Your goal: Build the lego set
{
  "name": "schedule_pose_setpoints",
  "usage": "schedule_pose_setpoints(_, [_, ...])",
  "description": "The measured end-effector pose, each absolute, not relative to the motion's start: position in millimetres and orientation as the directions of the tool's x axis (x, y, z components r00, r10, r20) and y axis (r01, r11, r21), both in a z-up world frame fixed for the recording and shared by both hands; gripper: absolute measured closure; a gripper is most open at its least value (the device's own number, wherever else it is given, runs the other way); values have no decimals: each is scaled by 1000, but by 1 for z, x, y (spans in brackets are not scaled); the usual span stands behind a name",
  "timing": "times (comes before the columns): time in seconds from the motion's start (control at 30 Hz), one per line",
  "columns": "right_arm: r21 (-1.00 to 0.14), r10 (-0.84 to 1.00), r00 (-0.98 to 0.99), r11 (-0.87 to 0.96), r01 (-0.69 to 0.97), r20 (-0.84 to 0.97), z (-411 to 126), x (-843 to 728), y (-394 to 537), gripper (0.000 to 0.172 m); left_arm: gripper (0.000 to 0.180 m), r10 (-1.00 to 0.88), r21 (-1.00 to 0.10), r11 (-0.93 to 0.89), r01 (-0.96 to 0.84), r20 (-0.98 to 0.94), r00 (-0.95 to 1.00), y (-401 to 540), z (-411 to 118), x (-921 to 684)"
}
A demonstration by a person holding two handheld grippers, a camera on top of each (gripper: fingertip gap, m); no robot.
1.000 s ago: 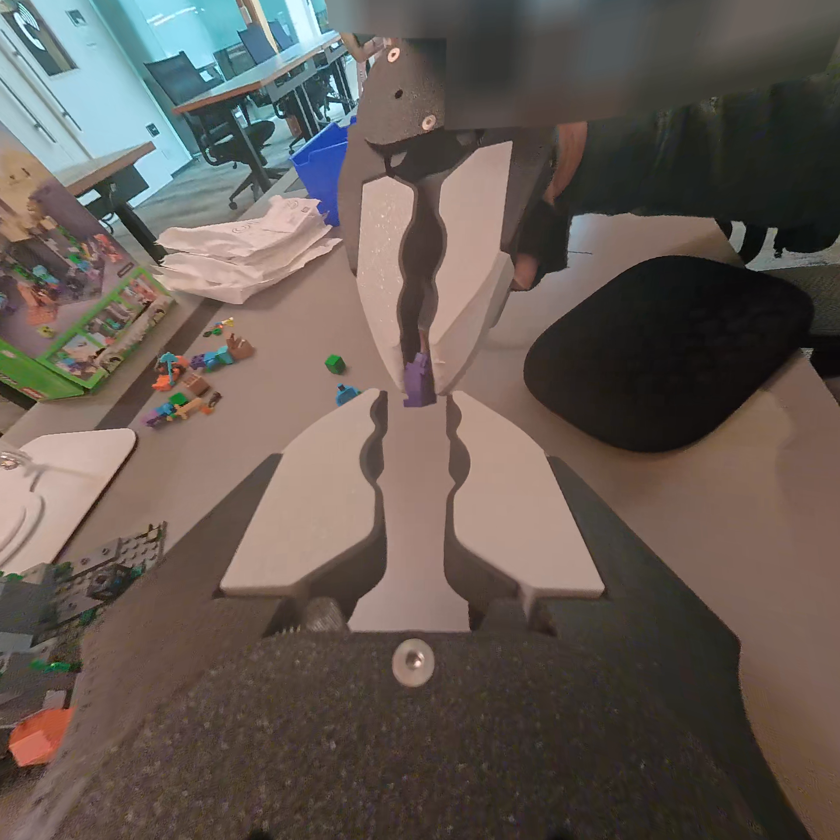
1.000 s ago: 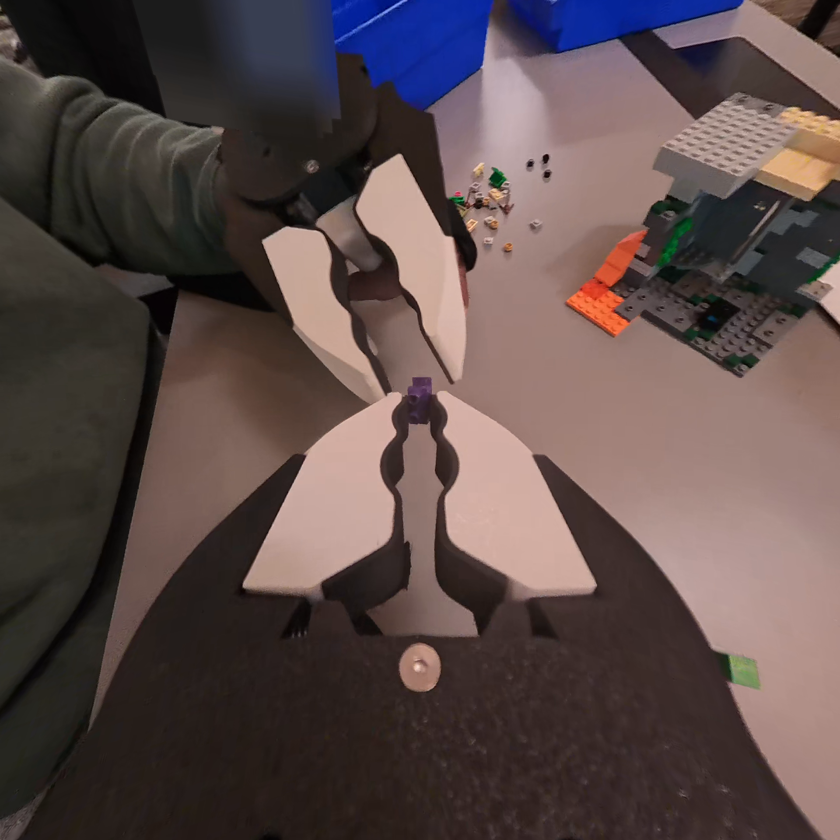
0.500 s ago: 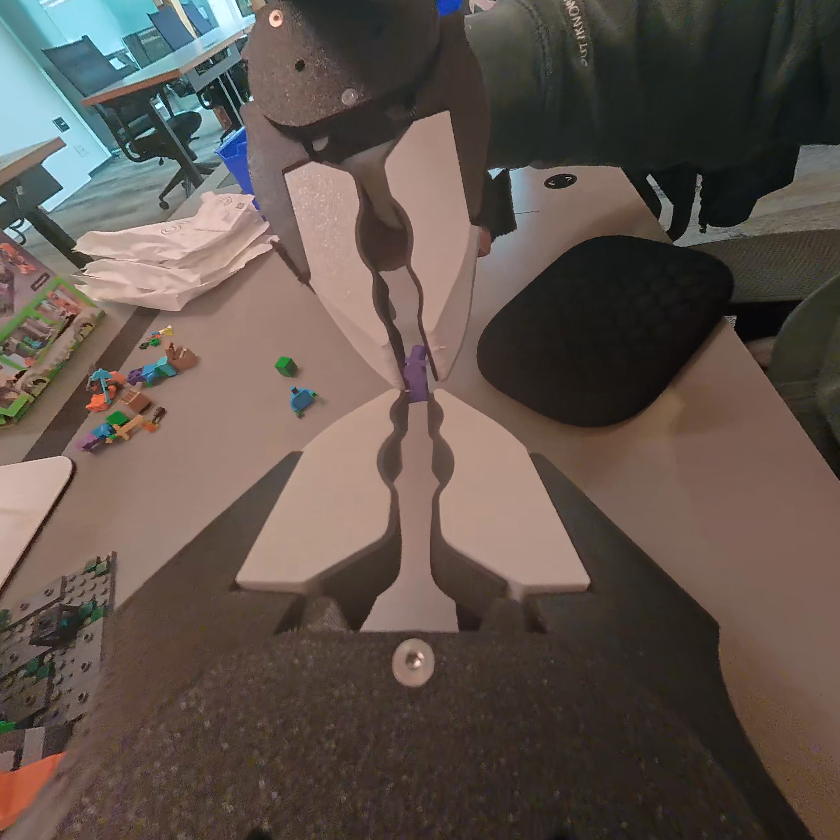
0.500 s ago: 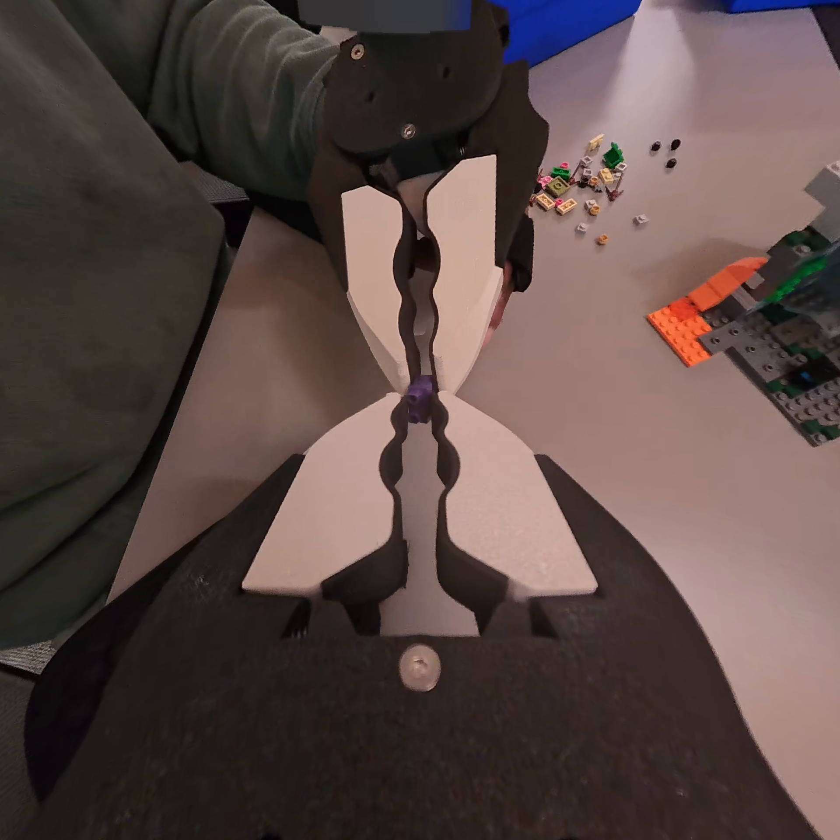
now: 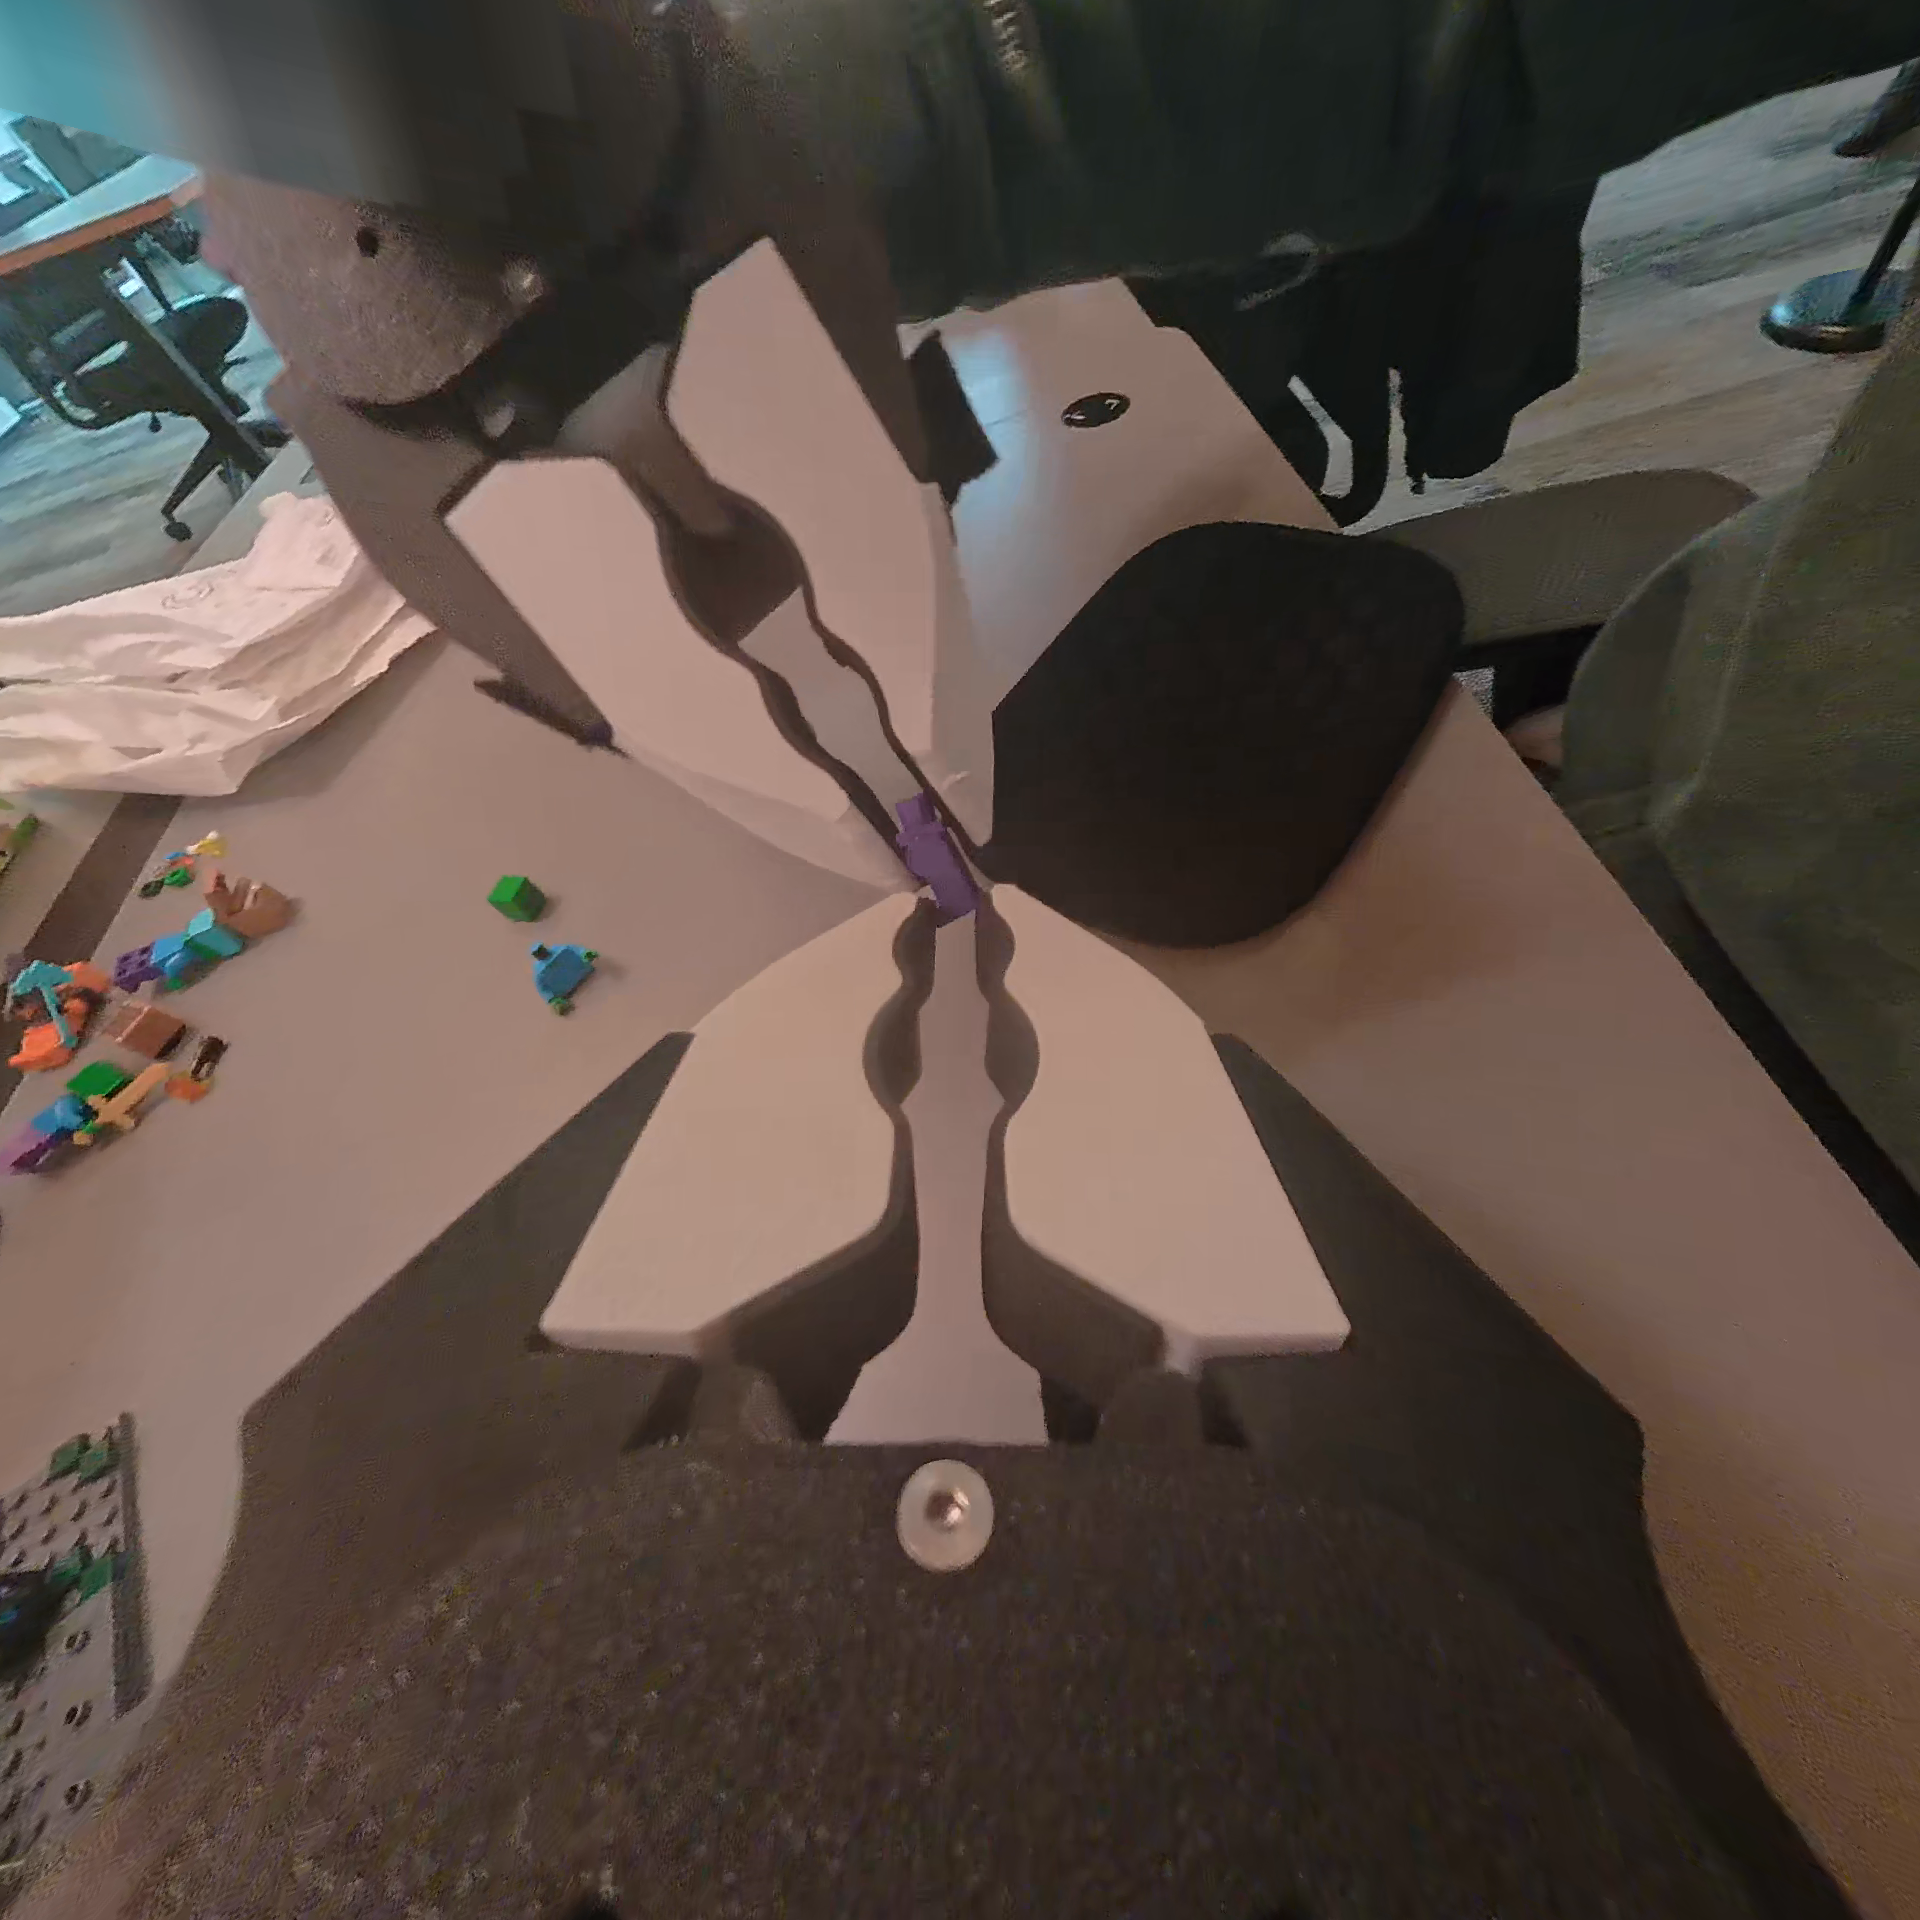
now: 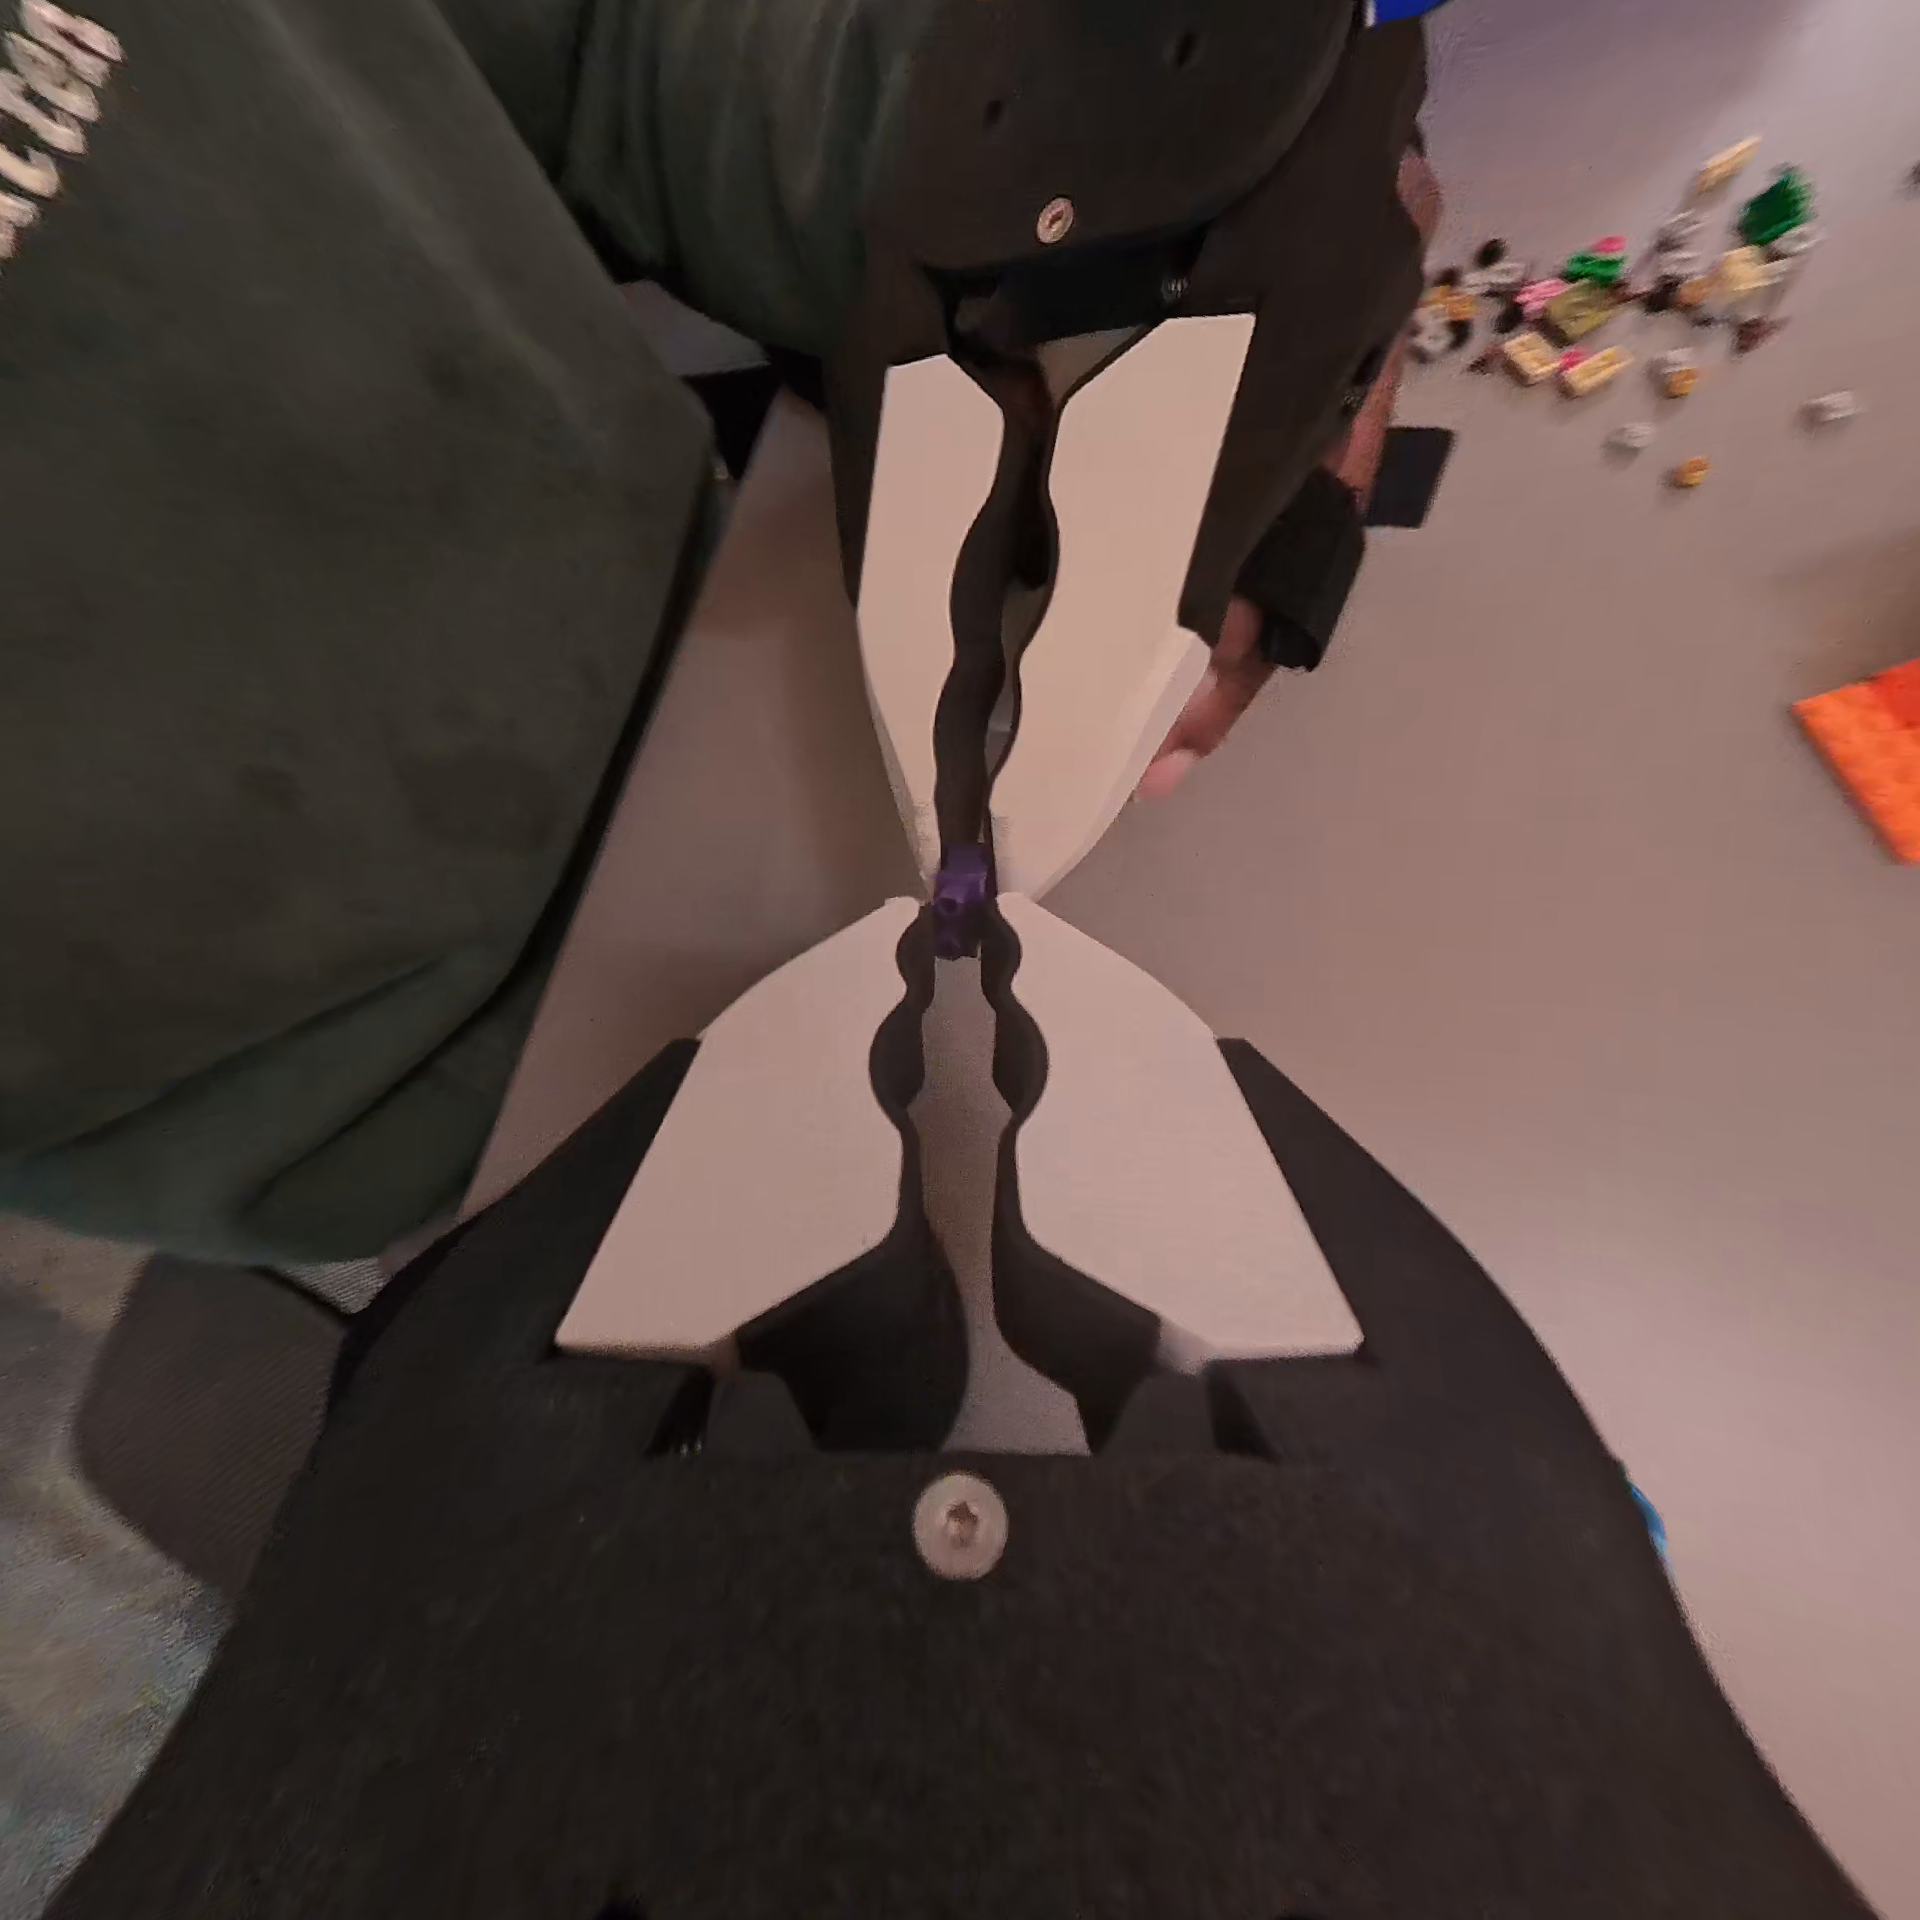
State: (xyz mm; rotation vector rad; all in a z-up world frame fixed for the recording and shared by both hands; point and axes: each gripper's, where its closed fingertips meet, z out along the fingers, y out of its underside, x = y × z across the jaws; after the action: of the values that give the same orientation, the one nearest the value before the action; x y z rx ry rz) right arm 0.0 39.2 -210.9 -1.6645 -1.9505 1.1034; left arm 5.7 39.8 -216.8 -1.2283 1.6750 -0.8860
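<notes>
- We had both grippers, left and right, pinching one small purple plastic brick piece tip to tip, probably bracing it from both ends.
- It hung above the grey table, with loose coloured bricks off to the piece's left.

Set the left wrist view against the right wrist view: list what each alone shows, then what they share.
Left wrist view only: a black cushion, white bags, a green cube.

Right wrist view only: an orange plate, scattered small pieces.

Both: the left gripper and right gripper meet tip to tip, both clamped on one purple piece.
</notes>
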Motion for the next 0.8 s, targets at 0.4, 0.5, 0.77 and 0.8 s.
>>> schedule_pose_setpoints(0.4, [-720,812,-357,-108,686,-462,-207,1,30,164,173,-961,-905,260,-337,-209,-182,33,-216,6])
schedule_pose_setpoints(0.5, [-727,860,-304,-106,678,-410,-209,0,38,163,173,-966,-902,255,-348,-224,-127,43,-216,5])
schedule_pose_setpoints(0.77, [-866,935,284,-316,387,-214,-194,3,85,150,173,-897,-829,319,-459,-421,138,86,-208,0])
schedule_pose_setpoints(0.8, [-880,895,358,-377,291,-265,-193,2,88,149,173,-885,-822,323,-470,-438,157,90,-209,0])
